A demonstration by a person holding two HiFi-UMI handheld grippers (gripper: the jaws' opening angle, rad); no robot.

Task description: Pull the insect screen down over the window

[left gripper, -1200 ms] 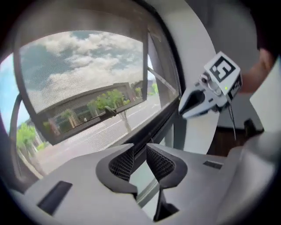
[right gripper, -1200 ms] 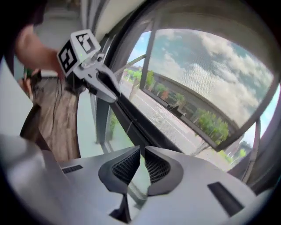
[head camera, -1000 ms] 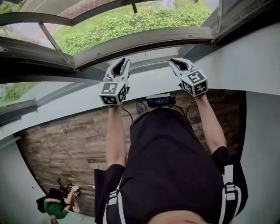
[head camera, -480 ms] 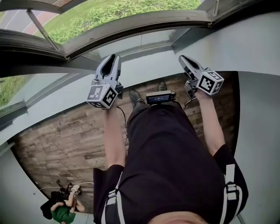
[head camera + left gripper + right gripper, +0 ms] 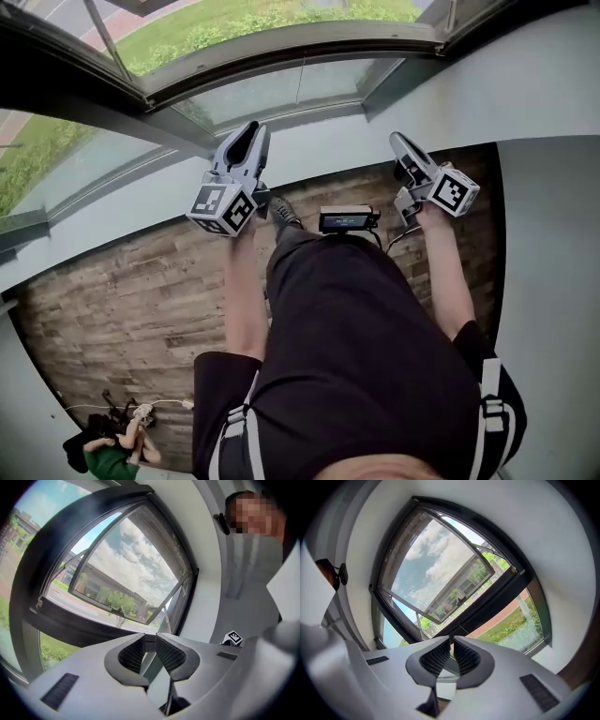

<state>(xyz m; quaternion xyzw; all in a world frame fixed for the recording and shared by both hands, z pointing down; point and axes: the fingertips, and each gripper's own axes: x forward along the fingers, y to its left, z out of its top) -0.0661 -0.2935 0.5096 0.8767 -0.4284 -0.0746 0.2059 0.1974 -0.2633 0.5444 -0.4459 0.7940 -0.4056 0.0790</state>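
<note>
The floor (image 5: 141,300) is made of brown wood planks. The wall (image 5: 553,84) is plain white, both beside the window (image 5: 281,42) and under it. The window has a thick dark frame. Its upper pane (image 5: 131,569) is swung open to the outside, and a lower glass pane (image 5: 272,89) sits below it. Outside there is green grass (image 5: 216,23), some trees (image 5: 117,603), a long building (image 5: 101,581) and a reddish path (image 5: 497,620). The sky (image 5: 436,559) is blue with big white clouds. Bright daylight comes in and makes the white wall look light.
</note>
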